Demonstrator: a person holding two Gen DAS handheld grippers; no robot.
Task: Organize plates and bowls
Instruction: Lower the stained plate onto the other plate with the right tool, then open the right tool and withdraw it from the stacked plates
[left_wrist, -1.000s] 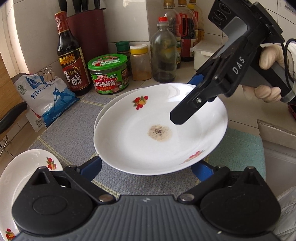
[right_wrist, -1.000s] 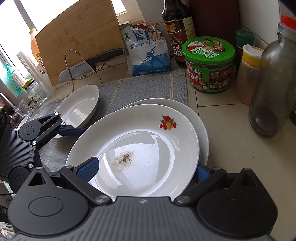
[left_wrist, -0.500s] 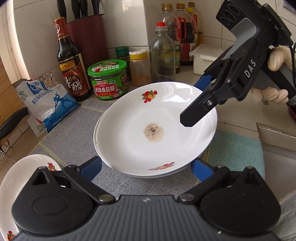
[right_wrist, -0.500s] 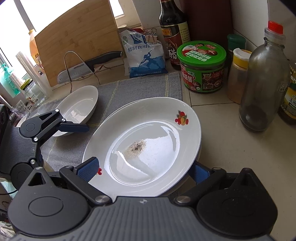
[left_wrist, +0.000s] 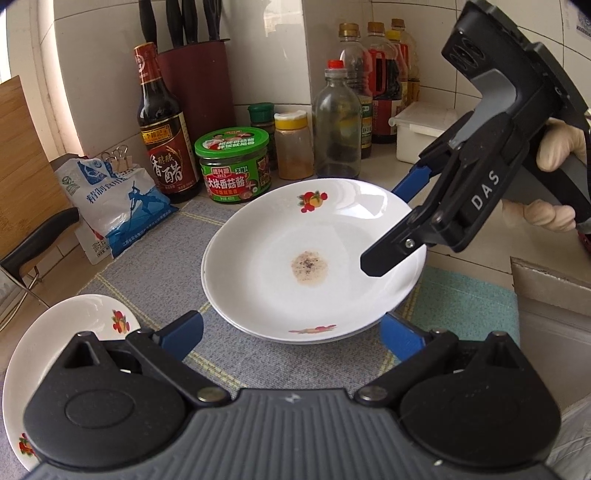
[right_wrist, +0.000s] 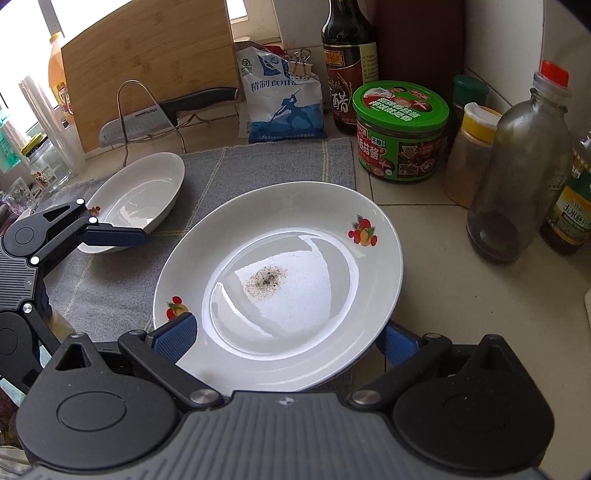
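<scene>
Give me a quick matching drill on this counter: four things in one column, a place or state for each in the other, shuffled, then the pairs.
Things:
1. top plate
2. bowl
3. green-lidded jar
4. salt bag

Places or states:
A. shut with binder clips
B. alone at the mat's far left end
C. speckled stain in its middle, stacked on another plate
D. between the dark vinegar bottle and the yellow-capped spice jar

Pairs: 1-C, 2-B, 3-D, 4-A
</scene>
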